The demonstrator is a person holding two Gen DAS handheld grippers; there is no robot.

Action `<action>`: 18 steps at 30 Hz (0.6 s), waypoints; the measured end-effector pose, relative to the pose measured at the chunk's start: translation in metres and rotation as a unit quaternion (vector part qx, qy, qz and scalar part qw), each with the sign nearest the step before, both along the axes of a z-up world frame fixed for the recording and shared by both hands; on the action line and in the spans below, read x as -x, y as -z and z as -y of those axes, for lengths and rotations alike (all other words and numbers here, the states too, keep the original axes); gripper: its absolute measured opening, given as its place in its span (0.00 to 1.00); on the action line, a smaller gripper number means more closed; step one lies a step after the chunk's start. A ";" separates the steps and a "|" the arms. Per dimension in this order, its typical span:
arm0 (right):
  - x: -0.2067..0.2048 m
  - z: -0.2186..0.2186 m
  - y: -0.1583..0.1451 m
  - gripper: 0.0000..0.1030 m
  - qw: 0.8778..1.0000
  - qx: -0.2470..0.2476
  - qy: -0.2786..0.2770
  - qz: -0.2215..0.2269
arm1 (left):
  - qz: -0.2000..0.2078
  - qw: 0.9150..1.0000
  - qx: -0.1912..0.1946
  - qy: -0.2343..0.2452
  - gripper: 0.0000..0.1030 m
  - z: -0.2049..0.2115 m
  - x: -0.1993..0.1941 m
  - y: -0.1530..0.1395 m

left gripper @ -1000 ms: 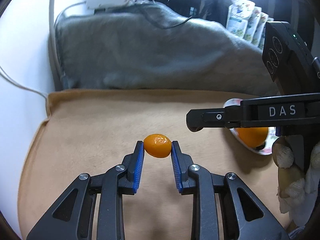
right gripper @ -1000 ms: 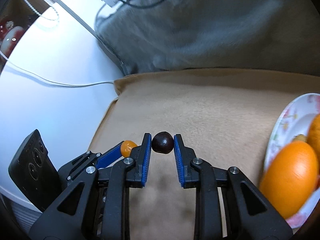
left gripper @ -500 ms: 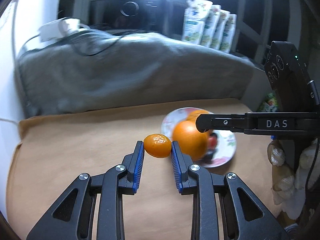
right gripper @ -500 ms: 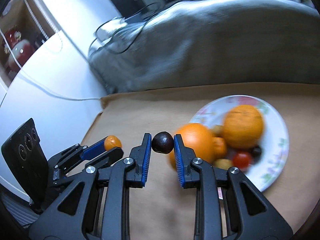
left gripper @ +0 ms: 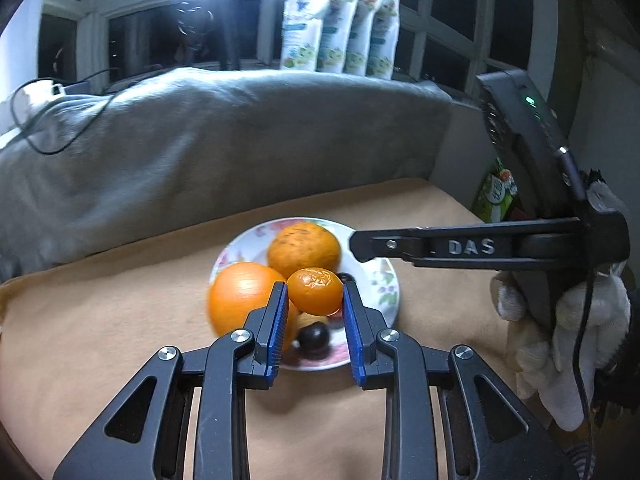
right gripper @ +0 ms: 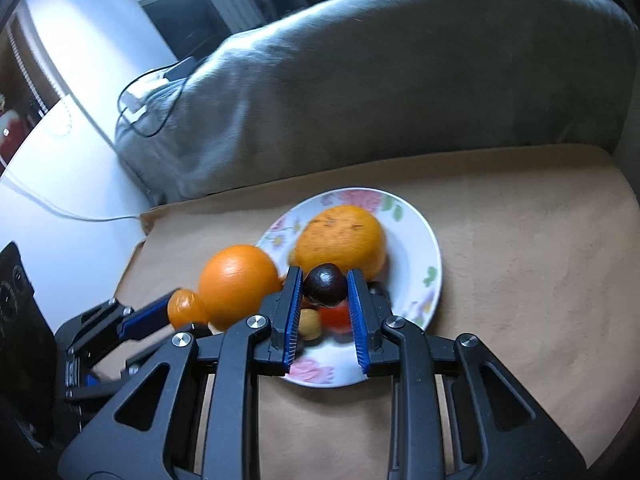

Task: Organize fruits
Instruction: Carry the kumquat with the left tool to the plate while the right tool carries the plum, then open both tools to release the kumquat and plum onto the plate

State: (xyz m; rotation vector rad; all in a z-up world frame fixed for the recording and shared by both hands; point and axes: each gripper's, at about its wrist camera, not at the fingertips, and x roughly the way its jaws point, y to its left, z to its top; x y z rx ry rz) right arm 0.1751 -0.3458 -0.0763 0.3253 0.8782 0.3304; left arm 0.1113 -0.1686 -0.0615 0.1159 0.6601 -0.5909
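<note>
Two grippers, two fruits, one plate

Both grippers hang over the floral plate [right gripper: 430,248]. The left gripper [left gripper: 315,298] clamps one small orange kumquat [left gripper: 315,291]; the right gripper [right gripper: 325,286] clamps one dark round fruit [right gripper: 325,285]. On the plate lie two large oranges, one smooth [right gripper: 238,284] at 9 o'clock, one speckled [right gripper: 340,240] at 12, plus several small fruits, partly hidden. One tan cloth [right gripper: 520,260] lies beneath.

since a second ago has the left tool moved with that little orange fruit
Yes. The left tool, shut on the small orange fruit, has swung right from bare tan mat to above the floral plate.
</note>
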 end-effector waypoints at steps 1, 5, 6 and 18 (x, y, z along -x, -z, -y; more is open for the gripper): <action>-0.002 0.002 0.002 0.23 1.000 -0.003 0.001 -0.003 | -0.001 1.000 -0.002 0.003 0.25 0.003 0.000 0.001; -0.006 0.010 0.009 0.23 1.000 -0.008 0.005 -0.011 | -0.004 1.000 -0.013 0.011 0.25 0.016 -0.001 0.008; -0.006 0.011 0.010 0.23 1.000 -0.009 0.006 -0.012 | -0.005 1.000 -0.015 0.012 0.25 0.019 -0.003 0.009; -0.006 0.017 0.012 0.45 1.000 -0.020 0.006 -0.011 | -0.003 0.999 -0.029 0.012 0.40 0.029 -0.003 0.014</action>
